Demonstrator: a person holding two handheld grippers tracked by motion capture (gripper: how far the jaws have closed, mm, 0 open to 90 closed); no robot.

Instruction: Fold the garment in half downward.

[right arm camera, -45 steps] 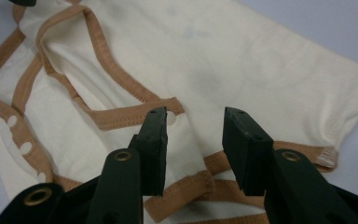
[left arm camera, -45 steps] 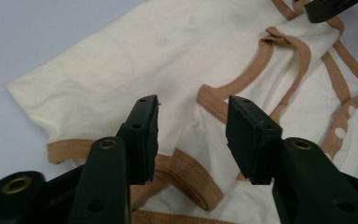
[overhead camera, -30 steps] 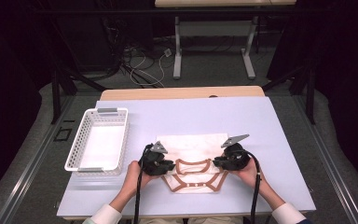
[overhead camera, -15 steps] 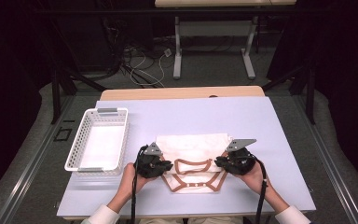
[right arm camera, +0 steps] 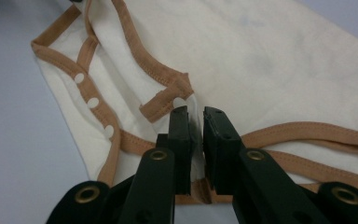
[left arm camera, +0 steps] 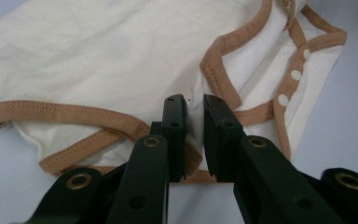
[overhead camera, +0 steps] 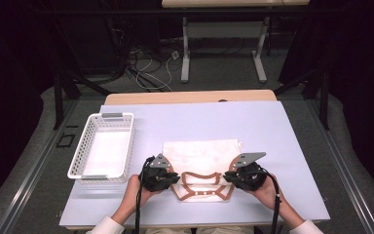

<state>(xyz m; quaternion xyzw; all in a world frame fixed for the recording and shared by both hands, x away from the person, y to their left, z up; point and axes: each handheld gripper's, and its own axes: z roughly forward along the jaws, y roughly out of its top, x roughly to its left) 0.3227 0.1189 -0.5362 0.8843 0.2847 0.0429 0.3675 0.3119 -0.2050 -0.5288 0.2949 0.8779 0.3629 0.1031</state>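
You have one cream garment point(overhead camera: 200, 158) with three white snaps point(left arm camera: 296, 74) on its brown trim. One white basket point(overhead camera: 102, 152) sits on the one table point(overhead camera: 272, 126), and you hold two grippers: left gripper point(overhead camera: 171, 179), right gripper point(overhead camera: 230, 176)

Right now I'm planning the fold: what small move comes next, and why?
Probably lift both pinched edges and carry them away over the baby bodysuit: the left hand-held gripper and right hand-held gripper each clamp cloth at its near, tan-trimmed end.

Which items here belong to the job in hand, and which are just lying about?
In the job:
- cream cotton baby bodysuit with tan trim
- left hand-held gripper, shut on its edge
- right hand-held gripper, likewise

Lying about:
- white plastic mesh basket
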